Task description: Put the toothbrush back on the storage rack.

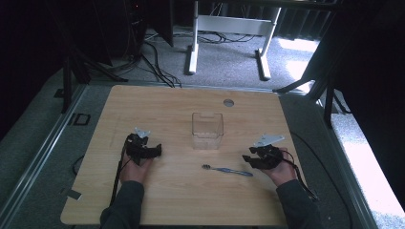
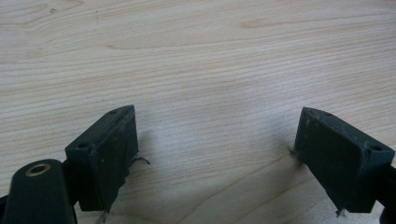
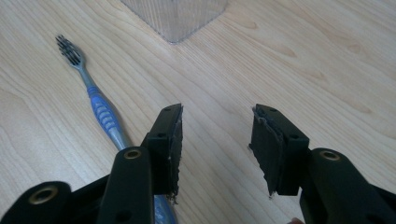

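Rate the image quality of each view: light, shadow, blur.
High view: dim and soft, dark surroundings, bright patches on the floor at right; the clear container is faint. Left gripper view: evenly lit, sharp wood grain on the table, soft shadow between the jaws. Right gripper view: bright, the toothbrush crisp, near jaws slightly soft.

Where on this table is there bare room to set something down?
The table is bare along its far edge behind the clear container, and along the near edge between the forearms. It is busiest between the container and the toothbrush, beside the right claw.
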Motion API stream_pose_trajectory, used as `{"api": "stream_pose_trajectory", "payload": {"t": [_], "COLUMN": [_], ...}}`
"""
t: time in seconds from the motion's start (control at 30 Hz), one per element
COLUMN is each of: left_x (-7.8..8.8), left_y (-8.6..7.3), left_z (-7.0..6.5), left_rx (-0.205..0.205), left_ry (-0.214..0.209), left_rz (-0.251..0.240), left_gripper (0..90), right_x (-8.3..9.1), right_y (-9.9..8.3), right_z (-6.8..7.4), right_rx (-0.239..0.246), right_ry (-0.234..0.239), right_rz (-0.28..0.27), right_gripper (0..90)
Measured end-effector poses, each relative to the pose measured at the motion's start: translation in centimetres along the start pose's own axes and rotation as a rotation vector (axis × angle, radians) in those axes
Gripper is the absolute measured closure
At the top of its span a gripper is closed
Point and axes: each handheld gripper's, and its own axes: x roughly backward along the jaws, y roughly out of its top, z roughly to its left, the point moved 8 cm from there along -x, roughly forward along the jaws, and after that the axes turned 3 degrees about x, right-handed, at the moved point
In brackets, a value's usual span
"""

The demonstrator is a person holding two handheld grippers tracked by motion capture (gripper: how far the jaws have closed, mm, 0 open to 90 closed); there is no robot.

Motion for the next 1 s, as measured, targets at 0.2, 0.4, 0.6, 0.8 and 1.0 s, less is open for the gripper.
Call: {"api": "stream_pose_trajectory", "payload": {"t": [0.2, 0.4, 0.6, 0.8, 1.0], "left_x": [0.0, 0.0, 0.0, 0.0, 0.0], "left_y": [0.0, 0.0, 0.0, 0.0, 0.0], "left_z": [0.0, 0.0, 0.0, 0.0, 0.0], "left_rx": [-0.001, -0.001, -0.001, -0.001, -0.001], "left_ry": [0.000, -0.001, 0.000, 0.000, -0.001], "left_rz": [0.000, 0.000, 0.000, 0.000, 0.000], "left_gripper": [13.9, 13.9, 13.9, 14.0, 14.0], "right_x": [0.5, 0.9, 1.1, 1.1, 1.1], "right_y": [0.8, 1.7, 2.5, 3.1, 3.6], "right_z": [0.5, 1.0, 1.4, 1.8, 2.2], "right_rx": [0.051, 0.088, 0.130, 0.154, 0.181], "right_ry": [0.013, 0.027, 0.036, 0.049, 0.060], "right_rz": [0.019, 0.028, 0.042, 0.058, 0.073], "right_gripper": [57.5, 62.3, 65.6, 67.7, 69.4]}}
